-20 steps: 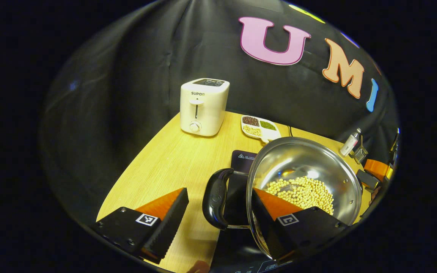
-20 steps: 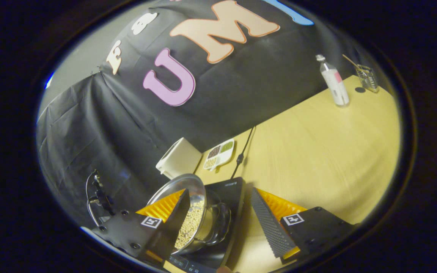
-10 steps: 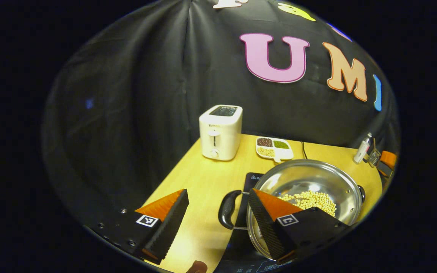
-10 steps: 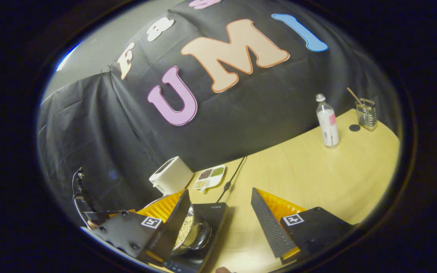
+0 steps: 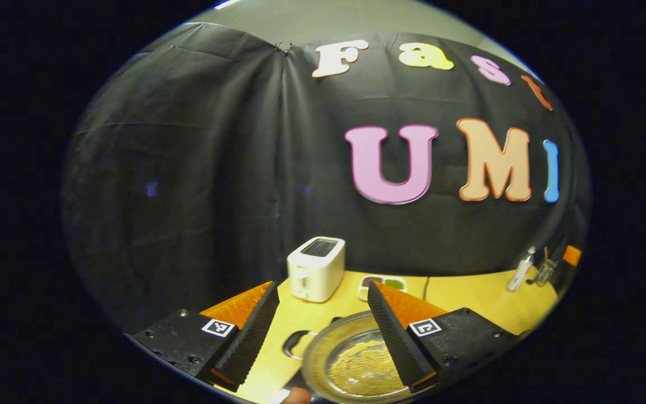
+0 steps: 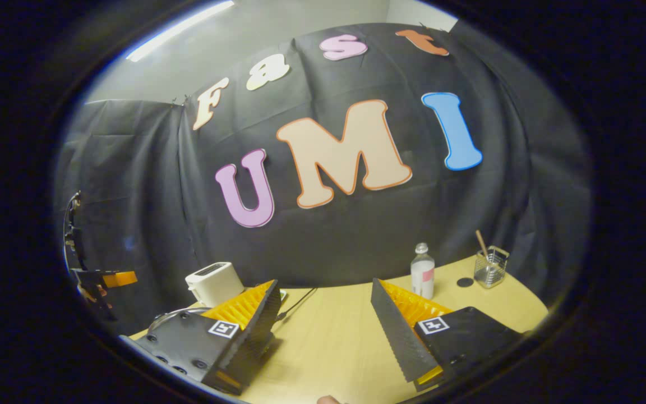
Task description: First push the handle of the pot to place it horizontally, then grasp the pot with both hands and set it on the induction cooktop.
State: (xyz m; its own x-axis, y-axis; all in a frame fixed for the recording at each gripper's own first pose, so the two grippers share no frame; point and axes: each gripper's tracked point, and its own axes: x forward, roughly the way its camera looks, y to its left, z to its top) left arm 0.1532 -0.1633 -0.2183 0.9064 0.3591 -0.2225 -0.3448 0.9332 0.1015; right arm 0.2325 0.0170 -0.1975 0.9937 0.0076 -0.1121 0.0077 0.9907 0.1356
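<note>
The steel pot (image 5: 351,365) holding pale beans sits low in the left gripper view, partly behind my right-hand finger. Its black side handle (image 5: 295,343) sticks out to the left. A dark sliver of the induction cooktop (image 5: 294,384) shows at the pot's near left rim. My left gripper (image 5: 321,286) hangs above and behind the pot, open, touching nothing. In the right gripper view the pot's rim (image 6: 172,314) peeks out behind the left finger. My right gripper (image 6: 326,283) is open over bare table, apart from the pot.
A white toaster (image 5: 316,268) and a divided dish of beans (image 5: 382,282) stand at the back of the wooden table (image 6: 334,331). A bottle (image 6: 423,271) and a wire cup (image 6: 491,266) stand at the back right. The black cooktop cable (image 6: 295,303) runs toward the wall.
Both grippers have drawn up and back from the pot and tilted upward, staying open. The pot has dropped low in both views and rests where it was.
</note>
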